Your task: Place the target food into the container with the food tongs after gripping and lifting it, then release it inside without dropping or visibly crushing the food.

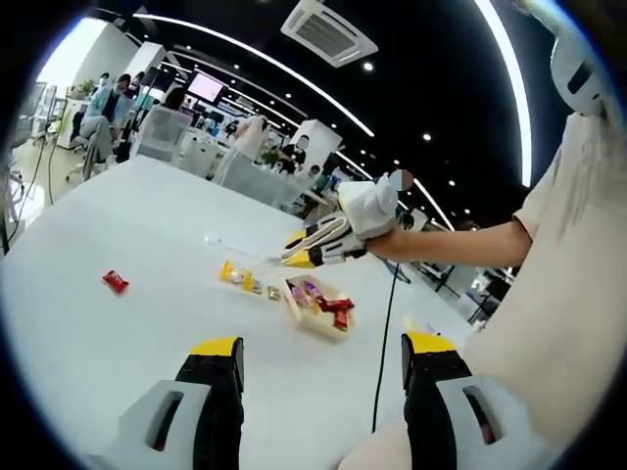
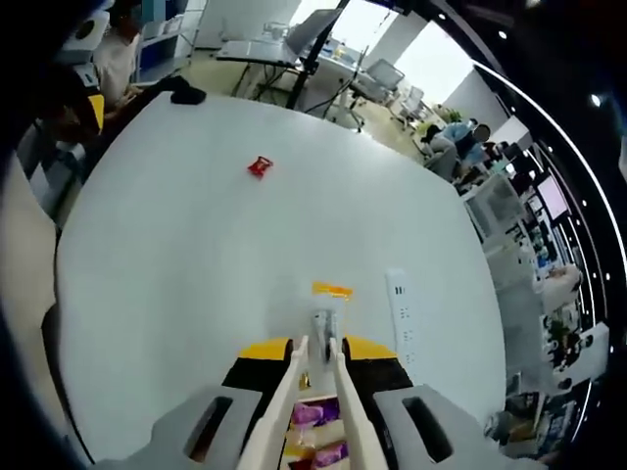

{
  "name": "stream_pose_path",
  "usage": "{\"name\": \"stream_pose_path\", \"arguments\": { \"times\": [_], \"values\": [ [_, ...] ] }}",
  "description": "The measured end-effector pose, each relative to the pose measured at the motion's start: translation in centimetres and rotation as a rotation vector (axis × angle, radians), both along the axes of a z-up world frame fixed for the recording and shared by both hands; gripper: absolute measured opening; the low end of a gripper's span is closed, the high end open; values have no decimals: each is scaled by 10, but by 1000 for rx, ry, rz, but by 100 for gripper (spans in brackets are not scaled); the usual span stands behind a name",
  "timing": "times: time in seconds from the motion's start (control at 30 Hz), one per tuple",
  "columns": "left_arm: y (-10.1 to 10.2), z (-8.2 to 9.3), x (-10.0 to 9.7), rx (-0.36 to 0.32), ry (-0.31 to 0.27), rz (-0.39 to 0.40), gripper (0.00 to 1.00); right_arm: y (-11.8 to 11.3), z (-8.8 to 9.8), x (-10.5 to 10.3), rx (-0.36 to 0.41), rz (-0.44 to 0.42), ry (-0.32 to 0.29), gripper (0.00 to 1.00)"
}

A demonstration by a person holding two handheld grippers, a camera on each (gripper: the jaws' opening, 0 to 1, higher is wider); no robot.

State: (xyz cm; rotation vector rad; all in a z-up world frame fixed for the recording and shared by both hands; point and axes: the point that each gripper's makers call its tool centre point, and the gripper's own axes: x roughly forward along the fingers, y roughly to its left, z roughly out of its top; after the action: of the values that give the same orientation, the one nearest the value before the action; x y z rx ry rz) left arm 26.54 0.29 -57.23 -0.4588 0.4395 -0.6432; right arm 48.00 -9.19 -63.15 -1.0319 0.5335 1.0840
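Left gripper point(image 1: 321, 357): jaws spread wide apart, nothing between them, hovering above white table point(image 1: 147, 225). Right gripper point(image 1: 315, 245) seen across the table from the left gripper view, carried by a gloved hand point(image 1: 370, 208), jaws clenched on tongs point(image 1: 240, 246) whose clear arms reached out over the tabletop.

Right gripper point(image 2: 315, 354), own view: jaws closed on tongs point(image 2: 315, 392), the two pale arms squeezed near together and running forward between the yellow-tipped jaws. Tong tips sat just above a small silver-wrapped item point(image 2: 321, 323); contact could not be told. Yellow-wrapped snack point(image 2: 332, 290) lay just beyond it on the table point(image 2: 196, 245).

Container point(image 1: 315, 315): shallow wooden tray, near the middle of the table, below and beside the right gripper. Held red and purple wrapped pieces. Purple wrappers point(image 2: 318, 416) visible under the tongs in the right gripper view.

Row of small yellow wrapped snacks point(image 1: 240, 277) just beside the container. Red wrapped candy point(image 1: 116, 282) lay alone, well apart from the container; same red candy point(image 2: 260, 165) far across the table in the right gripper view. White power strip point(image 2: 401, 313) lay near the yellow snack. Black cable point(image 1: 384, 343) ran across the table.
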Motion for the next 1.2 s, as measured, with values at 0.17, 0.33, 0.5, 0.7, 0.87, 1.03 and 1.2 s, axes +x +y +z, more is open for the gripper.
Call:
{"name": "stream_pose_path", "arguments": {
  "times": [0.17, 0.33, 0.5, 0.7, 0.87, 1.03, 1.2],
  "values": [
    [-3, 6, -3, 4, -17, -16, 65, -14, 7, -3, 3, -38, -10, 19],
    [-5, 12, -4, -10, -33, -18, 65, -24, 17, -3, 13, -64, -29, 19],
    [-7, 12, -8, -3, -39, -37, 65, -35, 26, -3, 23, -96, -45, 19],
    [-7, 14, -10, -4, -47, -39, 65, -46, 33, -4, 30, -124, -58, 19],
    [-9, 14, -14, -1, -50, -47, 65, -56, 37, -2, 27, -148, -77, 17],
    [-12, 13, -19, 3, -46, -56, 65, -73, 38, -1, 30, -186, -82, 18],
    [-15, 13, -21, 6, -44, -68, 65, -85, 42, -6, 36, -217, -81, 18]
  ]
}}
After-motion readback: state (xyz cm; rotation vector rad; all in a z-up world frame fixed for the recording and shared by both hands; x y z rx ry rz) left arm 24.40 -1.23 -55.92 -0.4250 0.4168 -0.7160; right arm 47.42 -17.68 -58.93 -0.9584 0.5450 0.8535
